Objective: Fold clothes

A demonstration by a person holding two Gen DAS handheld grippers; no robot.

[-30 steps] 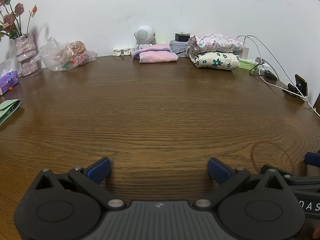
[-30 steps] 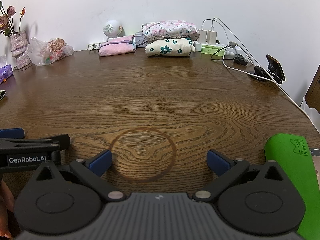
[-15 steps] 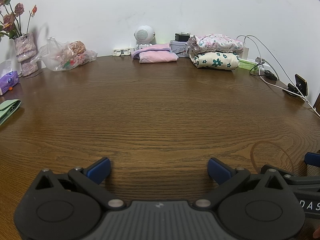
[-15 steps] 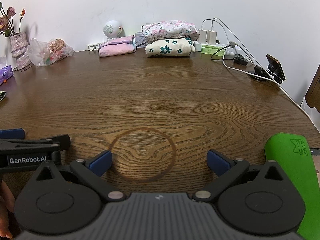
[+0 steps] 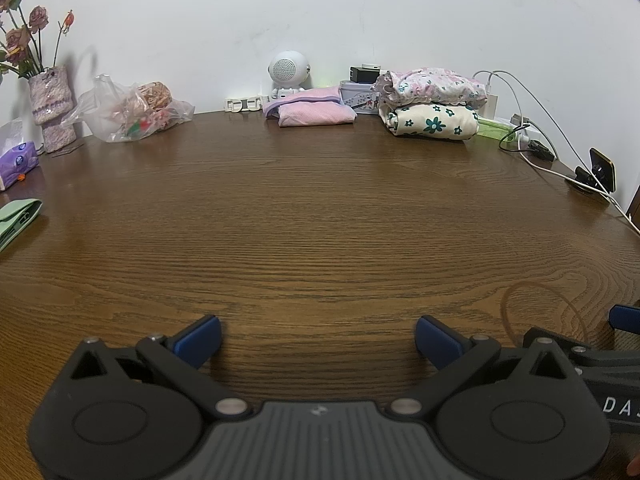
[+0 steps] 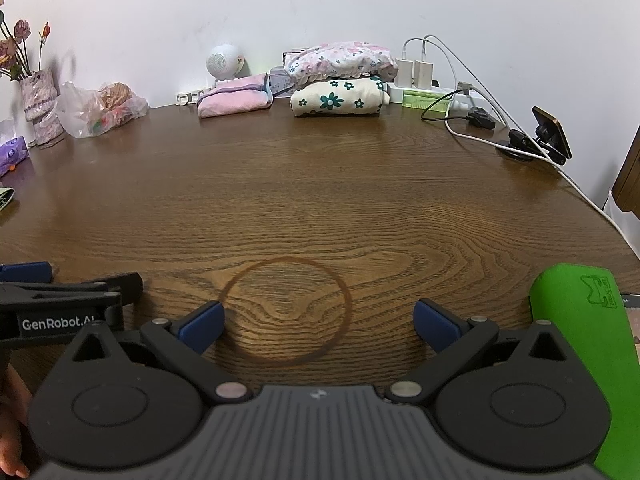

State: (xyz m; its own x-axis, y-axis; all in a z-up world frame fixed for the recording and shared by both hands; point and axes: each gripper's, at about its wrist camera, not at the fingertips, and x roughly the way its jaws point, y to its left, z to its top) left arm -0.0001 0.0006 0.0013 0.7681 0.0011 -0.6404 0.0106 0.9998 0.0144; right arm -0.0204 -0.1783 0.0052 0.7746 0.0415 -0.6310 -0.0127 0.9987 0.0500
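My left gripper [image 5: 318, 338] is open and empty, low over the bare wooden table [image 5: 320, 216]. My right gripper [image 6: 318, 326] is open and empty beside it, over a dark ring stain [image 6: 286, 310]. Folded clothes lie at the far edge: a pink garment [image 5: 314, 110] and a stack of a cream flowered piece [image 5: 432, 122] under a pink flowered one [image 5: 434, 84]. They also show in the right wrist view: the pink garment [image 6: 236, 98] and the stack [image 6: 338, 94]. No garment lies near either gripper.
A vase with flowers [image 5: 52, 108], a plastic bag [image 5: 132, 114] and a tissue pack [image 5: 18, 158] stand at the far left. A white speaker [image 5: 288, 72], chargers with cables [image 6: 460, 100] and a phone holder [image 6: 548, 136] line the back and right. A green object [image 6: 580, 344] lies at my right.
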